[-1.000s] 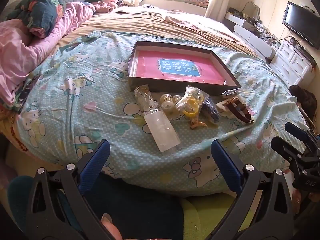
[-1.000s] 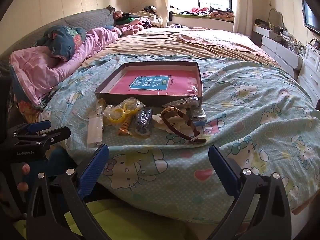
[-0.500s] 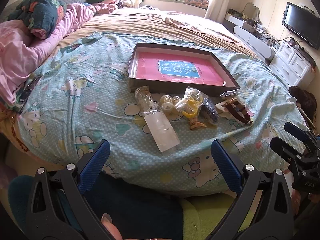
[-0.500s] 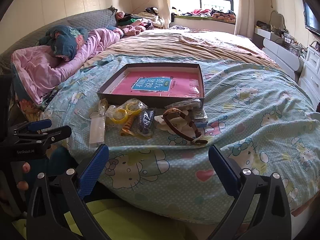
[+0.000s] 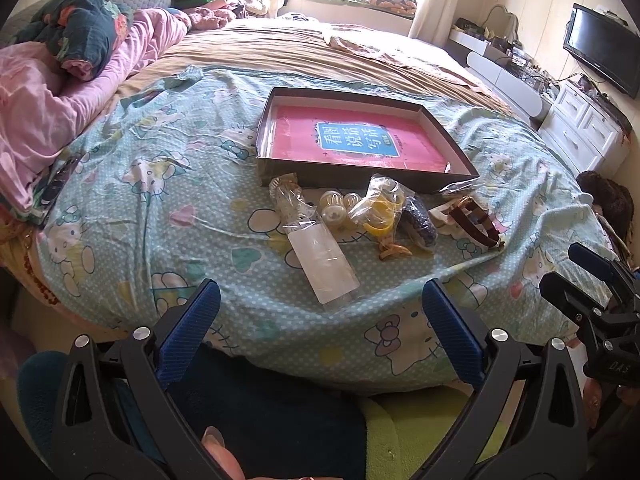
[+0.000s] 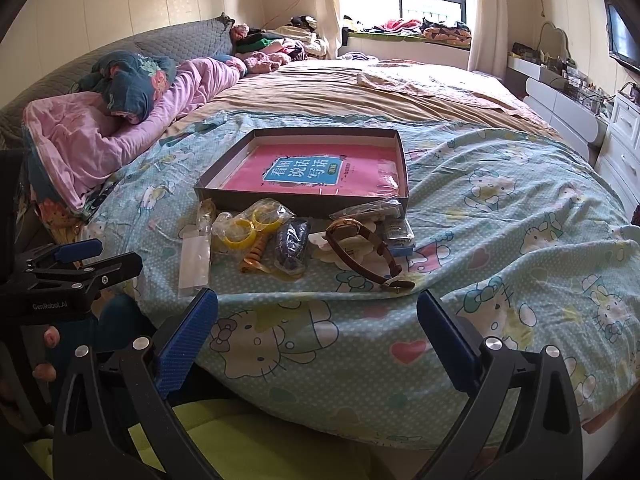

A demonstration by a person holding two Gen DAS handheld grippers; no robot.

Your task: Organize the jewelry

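On the Hello Kitty bedspread [image 5: 132,208], bagged jewelry lies before the shallow box [image 5: 352,176]: clear pouch [image 5: 324,264], yellow bangles [image 5: 380,216], brown watch [image 6: 360,252]. Only the right view shows a small blue case [image 6: 400,236]. Left gripper [image 5: 320,320] and right gripper [image 6: 318,320] hang spread wide, empty.

A bed [image 6: 500,208] carries everything, spread with a light blue cartoon-cat cover [image 5: 168,216] in front and a tan sheet [image 5: 320,52] behind. A shallow dark box [image 5: 440,128] lies on the cover. At the box's 6 o'clock lies a row of jewelry: a clear flat packet [image 5: 324,264], a bag of yellow bangles [image 6: 250,230], a dark beaded piece [image 6: 292,246], a brown-strapped watch [image 6: 368,252]. At 10 o'clock, pink bedding [image 6: 92,148] lies heaped
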